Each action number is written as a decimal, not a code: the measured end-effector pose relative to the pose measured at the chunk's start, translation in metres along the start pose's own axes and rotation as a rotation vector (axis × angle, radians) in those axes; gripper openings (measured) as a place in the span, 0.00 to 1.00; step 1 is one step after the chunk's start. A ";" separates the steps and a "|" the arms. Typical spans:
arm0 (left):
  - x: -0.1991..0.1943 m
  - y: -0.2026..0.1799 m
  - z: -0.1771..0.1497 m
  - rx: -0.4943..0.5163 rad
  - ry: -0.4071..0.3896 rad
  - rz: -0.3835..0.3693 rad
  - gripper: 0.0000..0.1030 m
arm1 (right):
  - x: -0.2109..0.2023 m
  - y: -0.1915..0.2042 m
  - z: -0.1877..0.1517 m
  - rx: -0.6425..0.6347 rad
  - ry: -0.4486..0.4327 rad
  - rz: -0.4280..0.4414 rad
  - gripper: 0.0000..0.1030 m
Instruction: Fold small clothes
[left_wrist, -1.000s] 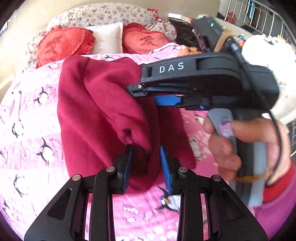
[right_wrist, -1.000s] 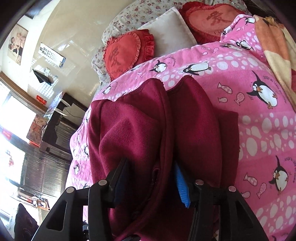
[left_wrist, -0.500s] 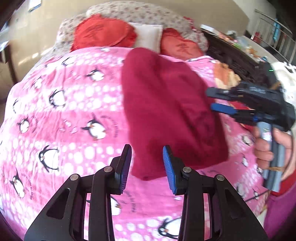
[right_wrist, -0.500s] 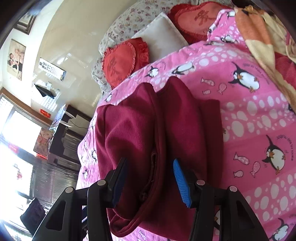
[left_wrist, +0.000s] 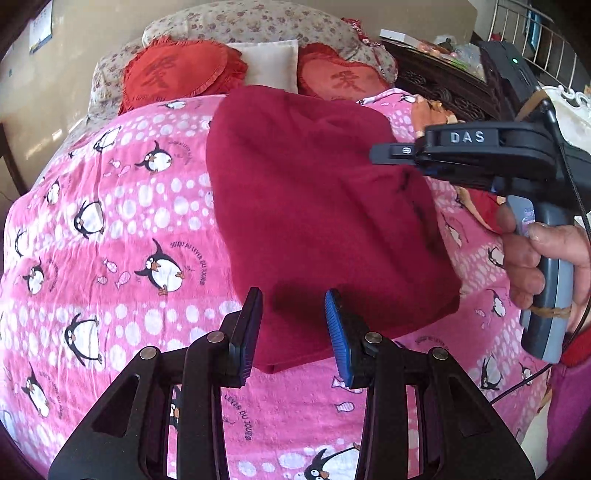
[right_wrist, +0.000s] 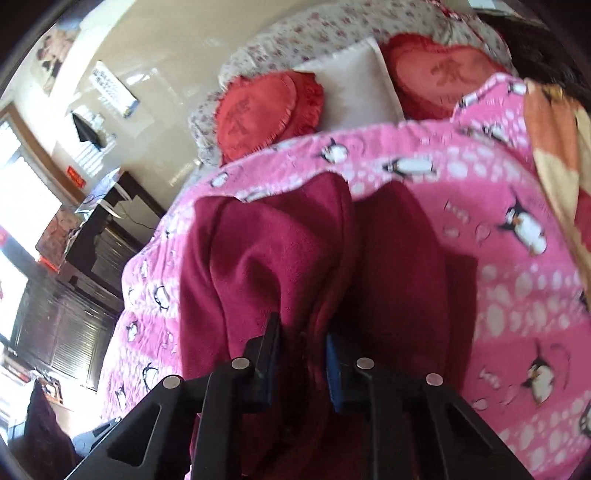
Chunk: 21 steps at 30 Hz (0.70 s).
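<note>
Both wrist views over garment (left_wrist: 317, 206)

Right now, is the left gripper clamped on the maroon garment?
No. In the left wrist view the left gripper is open above the maroon garment, its fingers apart with no fabric pinched between them.

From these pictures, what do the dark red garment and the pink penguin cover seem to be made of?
Dark red garment: likely fleece, matte, with a fuzzy nap and soft thick folds. Penguin cover: probably thin printed cotton or a blend, flat with fine wrinkles and no pile.
</note>
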<state>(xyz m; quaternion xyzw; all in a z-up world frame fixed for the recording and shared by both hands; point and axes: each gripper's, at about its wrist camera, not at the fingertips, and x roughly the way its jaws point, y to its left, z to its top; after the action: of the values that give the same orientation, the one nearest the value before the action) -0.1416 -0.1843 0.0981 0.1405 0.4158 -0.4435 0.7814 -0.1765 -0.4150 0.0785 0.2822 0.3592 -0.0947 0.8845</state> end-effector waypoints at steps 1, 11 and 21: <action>0.000 0.001 0.000 -0.002 0.001 -0.002 0.34 | -0.005 -0.004 0.000 -0.007 -0.013 -0.035 0.18; 0.008 0.004 -0.002 -0.001 0.012 0.044 0.34 | -0.037 -0.046 -0.008 0.157 -0.050 -0.051 0.33; 0.005 0.000 -0.006 -0.010 0.029 0.034 0.33 | -0.015 -0.006 -0.045 0.049 0.072 -0.005 0.20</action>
<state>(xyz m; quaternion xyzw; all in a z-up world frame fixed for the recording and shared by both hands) -0.1437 -0.1836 0.0911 0.1499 0.4270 -0.4260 0.7834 -0.2159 -0.3947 0.0605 0.3063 0.3891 -0.0952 0.8635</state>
